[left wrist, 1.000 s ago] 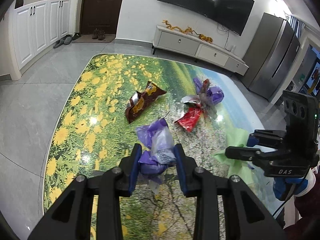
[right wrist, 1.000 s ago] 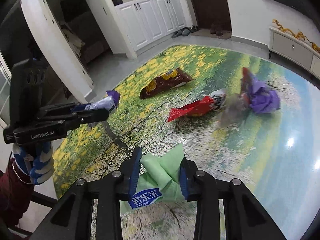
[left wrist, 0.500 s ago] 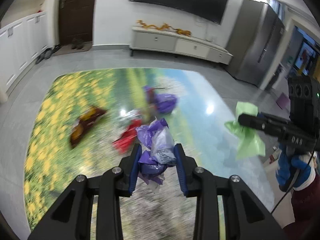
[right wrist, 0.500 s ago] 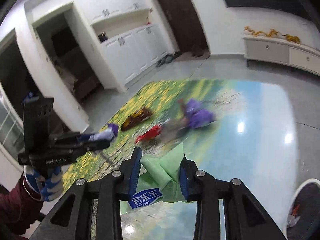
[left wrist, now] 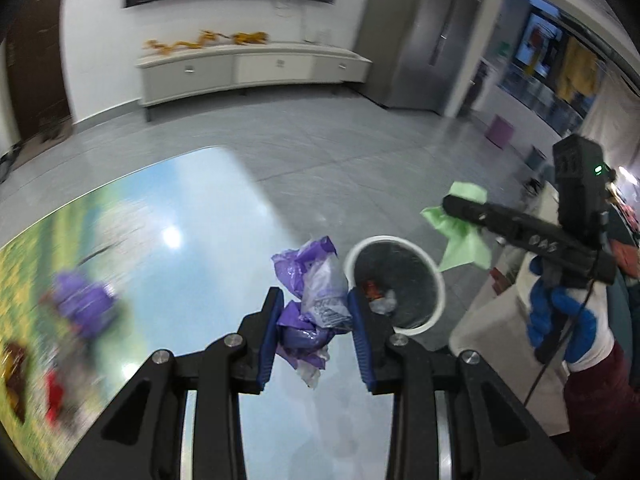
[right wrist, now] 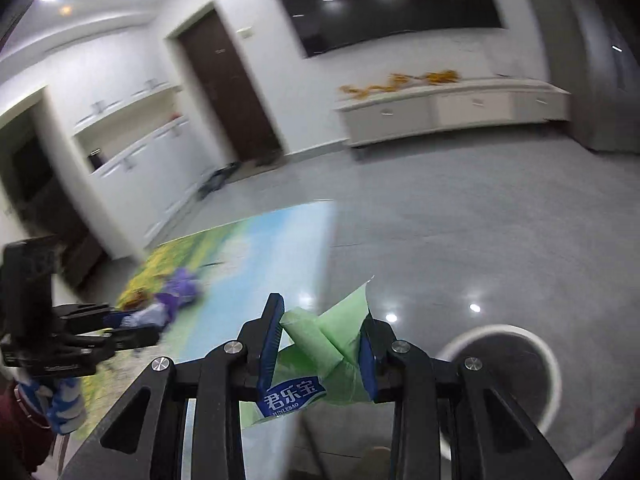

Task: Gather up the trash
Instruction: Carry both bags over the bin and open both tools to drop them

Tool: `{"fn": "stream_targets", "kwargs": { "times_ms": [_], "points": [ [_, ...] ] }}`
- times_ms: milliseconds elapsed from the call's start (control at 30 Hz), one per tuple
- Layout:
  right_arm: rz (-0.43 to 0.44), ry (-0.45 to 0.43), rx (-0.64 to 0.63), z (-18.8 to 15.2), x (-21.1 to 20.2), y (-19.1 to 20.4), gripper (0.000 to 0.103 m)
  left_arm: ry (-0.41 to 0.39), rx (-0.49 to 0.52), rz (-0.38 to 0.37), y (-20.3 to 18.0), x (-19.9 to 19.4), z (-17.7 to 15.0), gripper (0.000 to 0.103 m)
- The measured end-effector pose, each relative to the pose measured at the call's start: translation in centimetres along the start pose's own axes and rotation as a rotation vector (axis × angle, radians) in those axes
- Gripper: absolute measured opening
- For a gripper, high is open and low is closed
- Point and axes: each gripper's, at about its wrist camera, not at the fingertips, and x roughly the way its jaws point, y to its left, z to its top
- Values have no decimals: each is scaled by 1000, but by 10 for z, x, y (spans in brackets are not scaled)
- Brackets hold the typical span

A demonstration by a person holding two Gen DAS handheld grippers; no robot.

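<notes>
My left gripper (left wrist: 316, 322) is shut on a crumpled purple and clear wrapper (left wrist: 312, 288), held over the table's right end. Just beyond it on the floor stands a round white-rimmed trash bin (left wrist: 396, 284) with some rubbish inside. My right gripper (right wrist: 322, 338) is shut on a pale green wrapper (right wrist: 332, 334) with a blue label; in the left wrist view that green wrapper (left wrist: 460, 236) hangs above and right of the bin. The bin (right wrist: 504, 368) lies low right in the right wrist view. Blurred purple (left wrist: 80, 304), brown and red wrappers stay on the flower-print table (left wrist: 192, 256).
Grey tiled floor (right wrist: 460, 220) spreads past the table's end. A low white TV cabinet (left wrist: 248, 68) and a wall screen stand at the back, a grey fridge (left wrist: 428, 36) to the right, white cupboards (right wrist: 132, 176) and a dark door to the left. A person's gloved hand (left wrist: 560, 316) holds the right gripper.
Both grippers have swung right across the table with their wrappers still held. The bin has come into view beside the table's end, and the wrappers left on the table have slid to the left.
</notes>
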Motion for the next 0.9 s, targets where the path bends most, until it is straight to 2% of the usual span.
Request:
{"fn": "stream_targets", "kwargs": {
  "times_ms": [200, 433, 567, 633, 700, 800, 900],
  "points": [
    [-169, 31, 131, -14, 5, -89, 32, 84, 50, -64, -58, 75, 44, 32],
    [-267, 83, 248, -38, 17, -161, 34, 168, 62, -113, -98, 152, 67, 32],
    [-300, 113, 289, -52, 25, -183, 37, 208, 34, -159, -109, 185, 74, 33],
    [-319, 122, 301, -56, 27, -190, 41, 220, 17, -173, -117, 195, 77, 40],
    [-332, 125, 309, -58, 27, -193, 46, 222, -5, -186, -119, 204, 80, 53],
    [-353, 126, 323, -60, 27, -198, 54, 225, -34, -198, -119, 209, 81, 55],
    [-361, 118, 341, -62, 21, -200, 55, 218, -48, -198, -118, 209, 84, 55]
  ]
}}
